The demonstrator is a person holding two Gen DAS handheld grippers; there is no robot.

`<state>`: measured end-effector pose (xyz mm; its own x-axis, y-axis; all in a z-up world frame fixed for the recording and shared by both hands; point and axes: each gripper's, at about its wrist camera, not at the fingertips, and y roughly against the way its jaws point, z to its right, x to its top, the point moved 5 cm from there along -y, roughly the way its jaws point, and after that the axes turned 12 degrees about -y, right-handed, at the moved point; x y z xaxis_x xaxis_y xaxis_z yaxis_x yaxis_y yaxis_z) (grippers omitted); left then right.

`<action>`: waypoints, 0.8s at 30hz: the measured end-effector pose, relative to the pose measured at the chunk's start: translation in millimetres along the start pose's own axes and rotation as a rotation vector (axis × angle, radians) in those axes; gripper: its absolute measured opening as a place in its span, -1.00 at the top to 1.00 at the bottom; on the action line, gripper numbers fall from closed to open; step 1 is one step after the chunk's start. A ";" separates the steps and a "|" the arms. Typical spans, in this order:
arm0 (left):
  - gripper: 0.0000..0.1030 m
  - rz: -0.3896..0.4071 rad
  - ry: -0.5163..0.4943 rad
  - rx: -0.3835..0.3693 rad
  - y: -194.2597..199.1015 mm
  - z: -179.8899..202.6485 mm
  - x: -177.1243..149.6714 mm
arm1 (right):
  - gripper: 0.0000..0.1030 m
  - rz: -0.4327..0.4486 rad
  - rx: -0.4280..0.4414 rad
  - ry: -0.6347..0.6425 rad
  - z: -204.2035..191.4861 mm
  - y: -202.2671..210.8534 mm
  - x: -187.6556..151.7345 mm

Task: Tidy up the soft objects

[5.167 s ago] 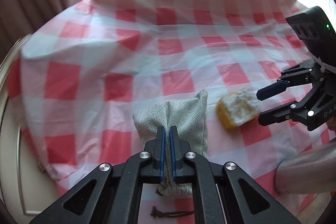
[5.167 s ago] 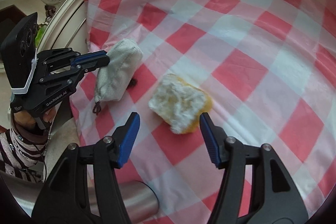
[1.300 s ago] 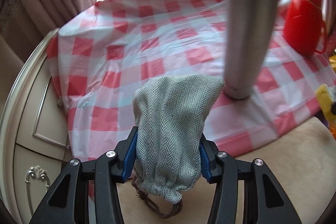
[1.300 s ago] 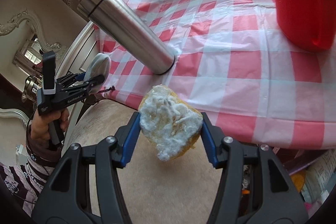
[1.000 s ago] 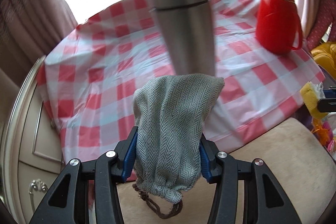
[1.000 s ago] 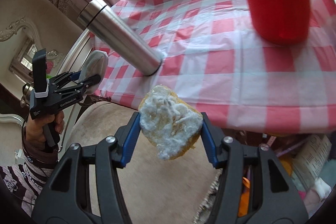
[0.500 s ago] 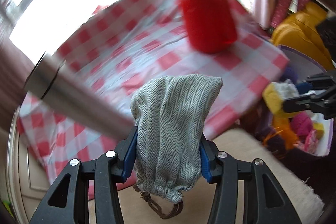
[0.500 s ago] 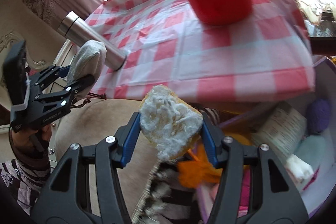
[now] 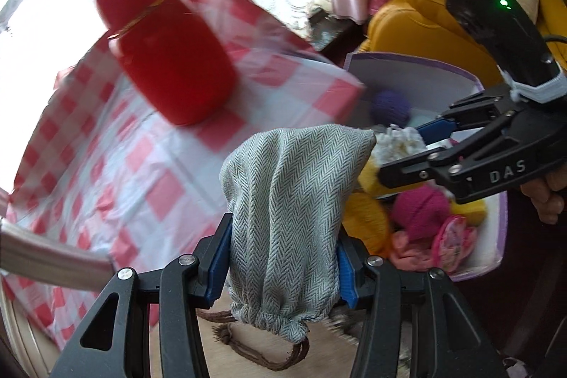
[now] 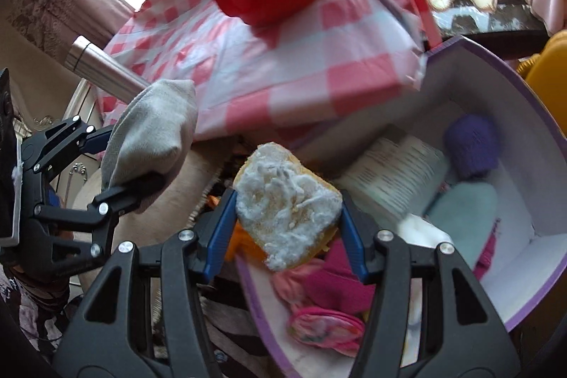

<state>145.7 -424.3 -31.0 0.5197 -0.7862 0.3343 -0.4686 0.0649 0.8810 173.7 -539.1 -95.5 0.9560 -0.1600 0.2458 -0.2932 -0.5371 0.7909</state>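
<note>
My left gripper (image 9: 281, 266) is shut on a grey herringbone drawstring pouch (image 9: 288, 211), held off the table's edge; the same pouch (image 10: 150, 137) shows at the left of the right wrist view. My right gripper (image 10: 288, 236) is shut on a yellow sponge with a white fluffy face (image 10: 287, 204), held over the near rim of a purple-edged white box (image 10: 510, 317). In the left wrist view the right gripper (image 9: 416, 147) holds that sponge (image 9: 398, 142) above the box (image 9: 418, 80). The box holds several soft things: a purple yarn ball (image 10: 469, 140), a pale green roll, pink items.
A red jug (image 9: 166, 55) and a steel flask (image 10: 102, 68) stand on the red-and-white checked tablecloth (image 9: 117, 144). A yellow seat (image 9: 418, 13) is behind the box. A beige cushion (image 10: 180, 201) lies below the table's edge. A hand grips the right tool (image 9: 542, 195).
Both grippers have swung off the table toward the box, carrying the pouch and the sponge. The sponge now hangs over the box; the flask and jug have slid left in view.
</note>
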 end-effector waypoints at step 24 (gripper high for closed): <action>-0.54 -0.312 -0.516 0.328 -109.0 71.4 -9.2 | -0.28 -0.071 -0.032 -0.059 58.1 -9.1 -19.2</action>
<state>141.0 -468.0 -154.0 0.2965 -0.9354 -0.1927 -0.5866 -0.3376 0.7362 158.3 -579.2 -140.0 0.9727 -0.1718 0.1559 -0.2241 -0.5222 0.8228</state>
